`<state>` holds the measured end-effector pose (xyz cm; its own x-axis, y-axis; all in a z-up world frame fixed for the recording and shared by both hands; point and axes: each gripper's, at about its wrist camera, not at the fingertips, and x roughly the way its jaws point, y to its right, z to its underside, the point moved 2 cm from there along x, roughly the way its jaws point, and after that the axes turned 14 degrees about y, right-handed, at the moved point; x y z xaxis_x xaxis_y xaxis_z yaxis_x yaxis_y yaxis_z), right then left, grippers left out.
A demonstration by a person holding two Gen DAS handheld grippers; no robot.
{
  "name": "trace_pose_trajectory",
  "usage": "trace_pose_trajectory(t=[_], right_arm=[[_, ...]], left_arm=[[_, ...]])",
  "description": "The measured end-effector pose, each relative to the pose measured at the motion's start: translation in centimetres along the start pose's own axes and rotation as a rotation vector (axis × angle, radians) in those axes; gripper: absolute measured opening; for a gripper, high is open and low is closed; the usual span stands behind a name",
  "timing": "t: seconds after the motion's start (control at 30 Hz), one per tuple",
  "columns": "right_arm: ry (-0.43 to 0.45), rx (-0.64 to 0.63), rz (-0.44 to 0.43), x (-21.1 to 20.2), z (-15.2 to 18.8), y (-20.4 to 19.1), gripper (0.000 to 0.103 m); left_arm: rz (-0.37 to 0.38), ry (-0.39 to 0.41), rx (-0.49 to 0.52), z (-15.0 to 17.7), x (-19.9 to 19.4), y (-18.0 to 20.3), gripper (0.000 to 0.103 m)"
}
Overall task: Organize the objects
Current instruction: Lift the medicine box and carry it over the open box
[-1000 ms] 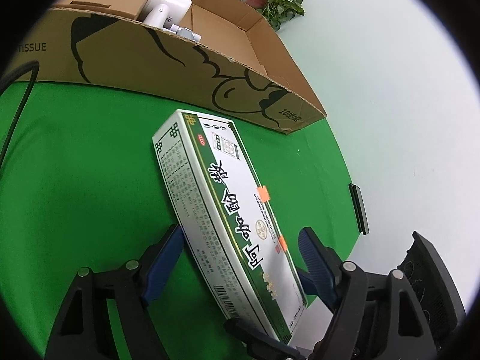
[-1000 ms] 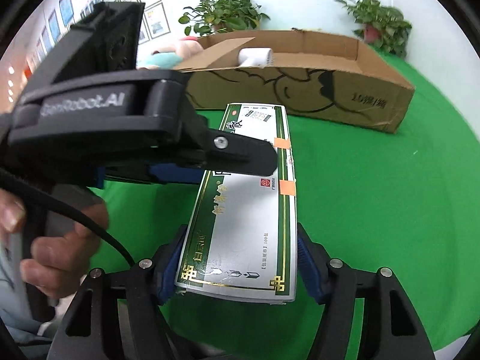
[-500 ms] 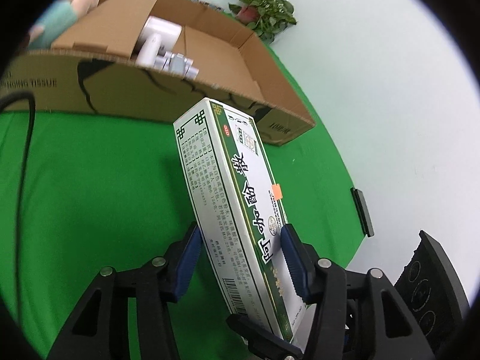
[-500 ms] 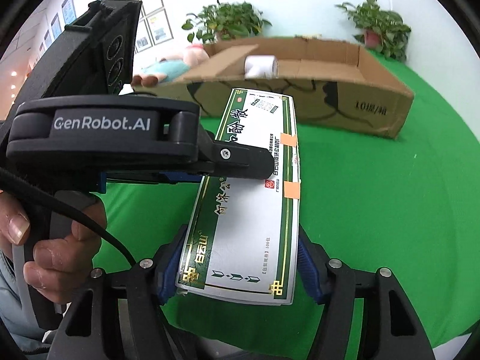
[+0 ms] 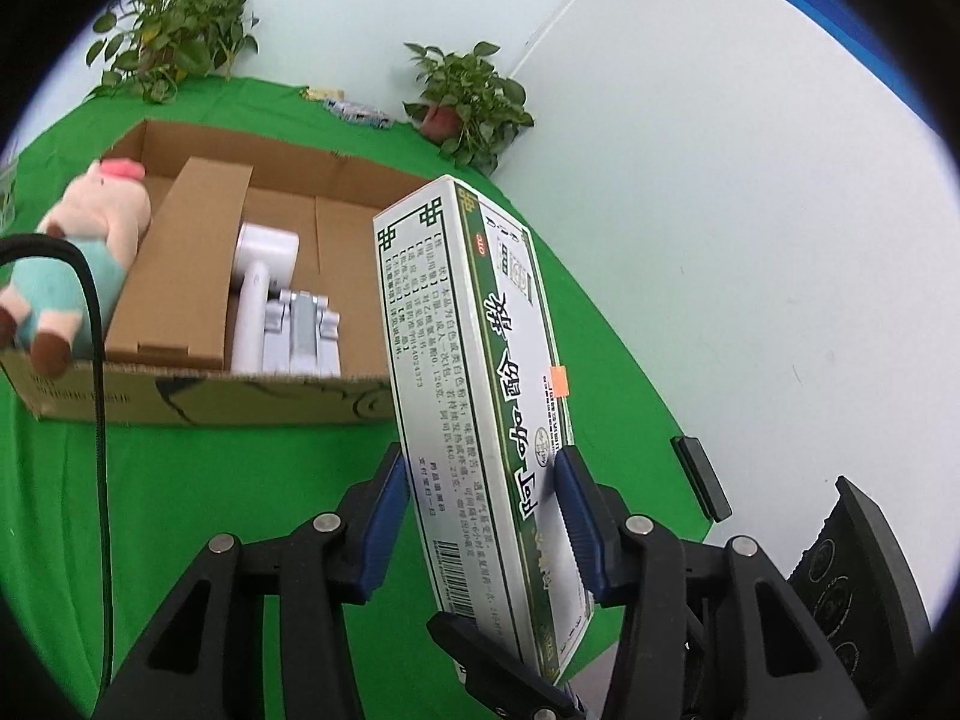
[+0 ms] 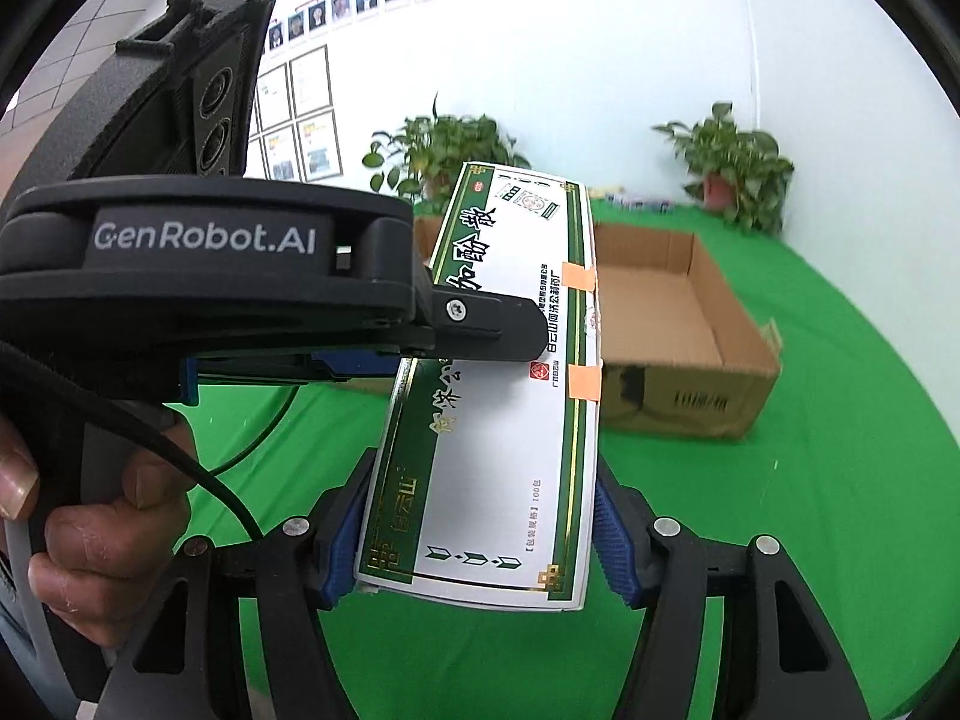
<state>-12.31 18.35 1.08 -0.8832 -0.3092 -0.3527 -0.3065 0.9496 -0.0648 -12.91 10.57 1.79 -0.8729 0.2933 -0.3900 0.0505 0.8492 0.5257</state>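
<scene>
Green cloth table (image 5: 180,480), open brown cardboard box (image 5: 198,402) at left holding white items. Left gripper (image 5: 480,504) and right gripper (image 6: 474,534) both pinch the long white-and-green medicine carton (image 5: 480,372), airborne beside the box. Keep it level, clear the near wall, then lower in.

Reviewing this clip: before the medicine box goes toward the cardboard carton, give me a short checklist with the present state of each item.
1. Left gripper clamped on the medicine box: ok, both blue pads touch its sides.
2. Right gripper clamped on the same box: ok.
3. Box lifted off the green cloth: ok.
4. Free space in the cardboard carton: ok, its right part shows bare floor.
5. White items in the carton clear of the drop spot: cannot tell.
6. Plush pig on the carton's left edge stays out of the way: cannot tell.
</scene>
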Motion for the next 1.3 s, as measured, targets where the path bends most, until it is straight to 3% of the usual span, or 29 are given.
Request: trace_pose_trajectory(t=[0.33, 0.67, 1.03, 1.3], right_arm=[[0.075, -0.027, 0.018, 0.8, -5.0, 0.9, 0.061], [0.108, -0.046, 0.047, 2.8, -9.8, 3.1, 0.061], [0.042, -0.021, 0.04, 7.2, -11.3, 5.2, 0.061], [-0.04, 0.042, -0.003, 11.8, -10.9, 7.6, 0.061]], left_arm=[[0.016, 0.064, 0.087, -5.0, -0.7, 2.8, 0.047], [0.046, 0.079, 0.101, -8.9, 0.7, 4.8, 0.047], [0.039, 0.036, 0.07, -10.2, 4.6, 2.9, 0.047], [-0.011, -0.034, 0.061, -10.5, 8.7, 0.9, 0.047]])
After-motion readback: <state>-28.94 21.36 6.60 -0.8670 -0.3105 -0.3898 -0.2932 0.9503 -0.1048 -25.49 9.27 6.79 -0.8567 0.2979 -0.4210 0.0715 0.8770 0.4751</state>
